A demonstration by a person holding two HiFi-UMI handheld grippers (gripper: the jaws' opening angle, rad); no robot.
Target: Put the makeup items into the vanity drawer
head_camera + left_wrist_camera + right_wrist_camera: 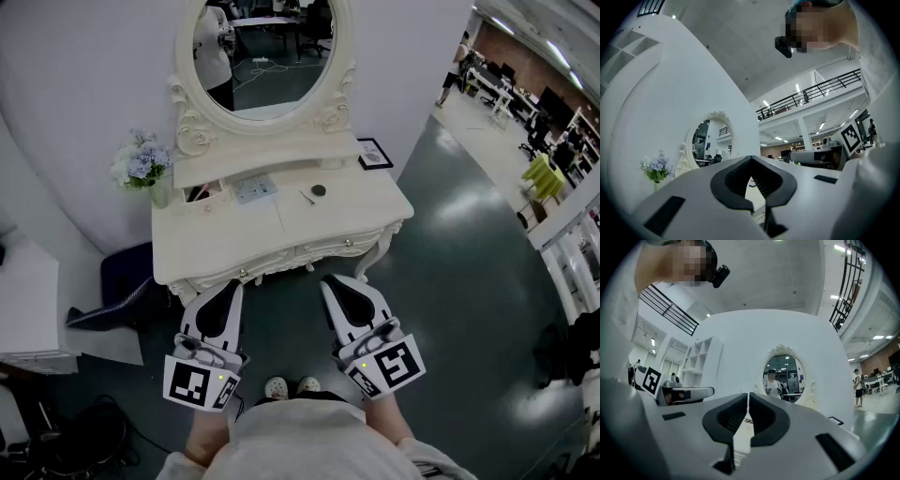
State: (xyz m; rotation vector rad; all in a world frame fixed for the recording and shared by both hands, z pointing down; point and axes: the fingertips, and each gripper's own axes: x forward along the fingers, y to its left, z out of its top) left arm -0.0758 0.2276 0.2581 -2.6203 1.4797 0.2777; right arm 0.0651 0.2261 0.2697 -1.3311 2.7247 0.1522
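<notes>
Both your tools are shut and empty. The left tool (231, 289) and right tool (332, 283) hover side by side just short of the bench (234, 239) front. The makeup lies ahead of them, toward the back of the top: a compact (319, 190) nearer your right tool, a palette (254, 188) nearer your left. The drawer (323, 251) looks closed, so its knob (349, 244), just ahead of the right tool, likely comes first.
</notes>
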